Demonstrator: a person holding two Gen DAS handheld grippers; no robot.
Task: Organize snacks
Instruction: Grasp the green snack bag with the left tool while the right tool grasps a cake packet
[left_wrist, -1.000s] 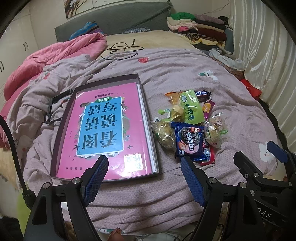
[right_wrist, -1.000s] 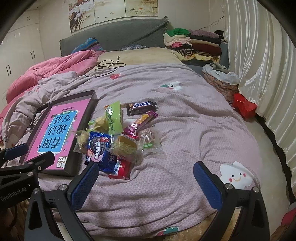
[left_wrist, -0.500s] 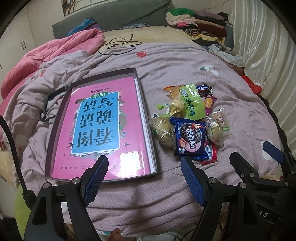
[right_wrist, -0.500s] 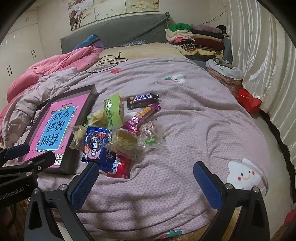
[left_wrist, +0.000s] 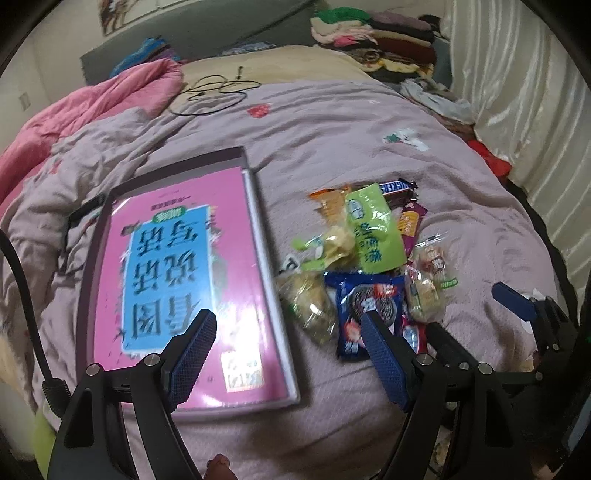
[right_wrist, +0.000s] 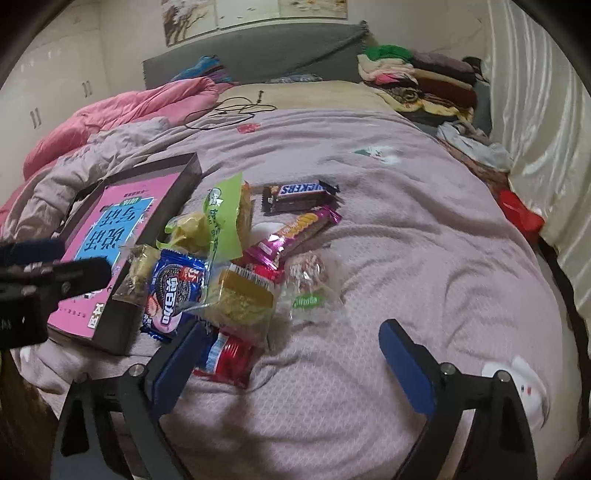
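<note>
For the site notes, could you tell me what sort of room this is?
Most likely a home bedroom: the snacks lie on a bed's mauve quilt, with a padded grey headboard and folded clothes behind.

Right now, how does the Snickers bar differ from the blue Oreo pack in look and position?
The Snickers bar is a long, slim brown wrapper at the far edge of the pile, lying alone; the blue Oreo pack is shorter and broader, lies near the grippers beside the box, and is overlapped by a clear wrapper. The Snickers lettering runs across the right wrist view; the Oreo print runs tilted. Both lie flat on the bedspread, sealed and ungripped.
</note>
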